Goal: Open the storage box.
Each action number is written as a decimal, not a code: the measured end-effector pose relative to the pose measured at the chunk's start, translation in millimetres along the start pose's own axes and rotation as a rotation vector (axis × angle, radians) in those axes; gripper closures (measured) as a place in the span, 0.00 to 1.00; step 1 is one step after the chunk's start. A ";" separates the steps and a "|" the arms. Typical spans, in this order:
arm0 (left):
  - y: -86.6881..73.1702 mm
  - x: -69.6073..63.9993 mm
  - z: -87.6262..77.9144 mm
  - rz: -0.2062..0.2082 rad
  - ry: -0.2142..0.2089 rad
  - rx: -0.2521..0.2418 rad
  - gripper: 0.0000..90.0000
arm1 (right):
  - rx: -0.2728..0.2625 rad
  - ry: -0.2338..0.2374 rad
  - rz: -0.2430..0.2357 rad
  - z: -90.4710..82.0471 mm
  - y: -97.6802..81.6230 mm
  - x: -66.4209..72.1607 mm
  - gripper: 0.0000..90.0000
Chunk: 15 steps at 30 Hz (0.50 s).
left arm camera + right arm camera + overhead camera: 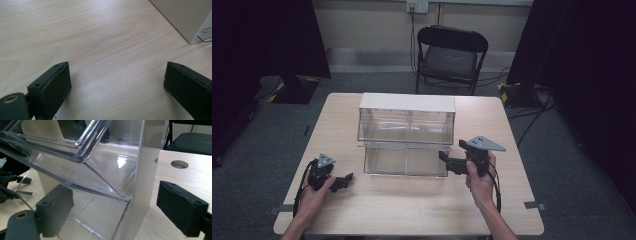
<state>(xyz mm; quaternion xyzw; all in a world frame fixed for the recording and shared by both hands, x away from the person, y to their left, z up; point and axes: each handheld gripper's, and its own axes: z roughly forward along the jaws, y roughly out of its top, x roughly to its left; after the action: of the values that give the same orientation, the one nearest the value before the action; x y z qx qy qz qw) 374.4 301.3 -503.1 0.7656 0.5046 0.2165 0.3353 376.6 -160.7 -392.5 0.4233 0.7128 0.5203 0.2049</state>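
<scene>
Holding both grippers low over my table (412,210). Left gripper (346,181) sits near the front-left edge, jaws spread wide with bare wood between them; its own view adds the white corner of the case (185,17) at upper right, well apart. Right gripper (443,159) is at the case's (407,135) front-right corner, jaws also wide apart, gripping nothing. Its view gives what the high view can't: the clear lower drawer (100,217) just ahead of the left pad, the white side wall between the pads. Chair (451,55) stands beyond the table.
</scene>
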 end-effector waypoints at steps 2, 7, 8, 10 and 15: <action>0.0 0.0 0.0 0.000 0.000 0.000 0.08 | -0.002 0.003 0.001 0.1 -0.2 -0.1 0.15; 0.0 0.0 0.0 0.000 0.000 0.000 0.08 | -0.003 0.004 0.002 0.2 -0.3 -0.3 0.15; 0.0 0.0 0.0 0.000 0.000 0.000 0.08 | -0.003 0.004 0.003 0.2 -0.3 -0.2 0.15; 0.0 0.1 -0.1 0.001 0.000 0.001 0.08 | -0.003 0.005 0.003 0.2 -0.4 -0.3 0.15; 0.0 0.1 -0.1 0.001 0.000 0.001 0.08 | -0.006 0.004 0.005 0.1 -1.1 -0.1 0.15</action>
<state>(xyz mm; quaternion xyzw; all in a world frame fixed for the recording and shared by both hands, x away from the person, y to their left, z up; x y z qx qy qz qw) 374.4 301.4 -503.0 0.7659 0.5043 0.2167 0.3348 376.3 -160.8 -393.6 0.4235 0.7105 0.5239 0.2034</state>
